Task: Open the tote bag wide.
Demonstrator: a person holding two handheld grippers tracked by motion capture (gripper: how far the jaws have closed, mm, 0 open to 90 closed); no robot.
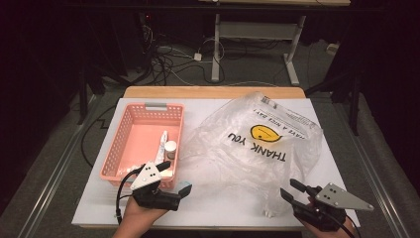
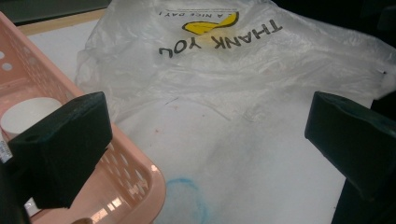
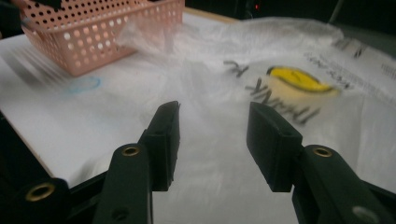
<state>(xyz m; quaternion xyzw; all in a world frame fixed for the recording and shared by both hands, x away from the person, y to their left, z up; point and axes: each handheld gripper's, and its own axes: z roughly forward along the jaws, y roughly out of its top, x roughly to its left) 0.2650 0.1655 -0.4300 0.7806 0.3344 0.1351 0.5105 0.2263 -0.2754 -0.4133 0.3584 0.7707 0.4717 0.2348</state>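
**Bag lying flat, both grippers released**

The table (image 1: 99,198) is carrying a clear plastic bag (image 1: 252,148), which is lying crumpled across its centre and right, touching the pink basket (image 1: 143,141) at left. The left gripper (image 1: 174,179) is sitting at the basket's near corner, jaws spread wide, gripping nothing. The right gripper (image 1: 292,189) is hovering at the bag's near edge, jaws parted, nothing between them.
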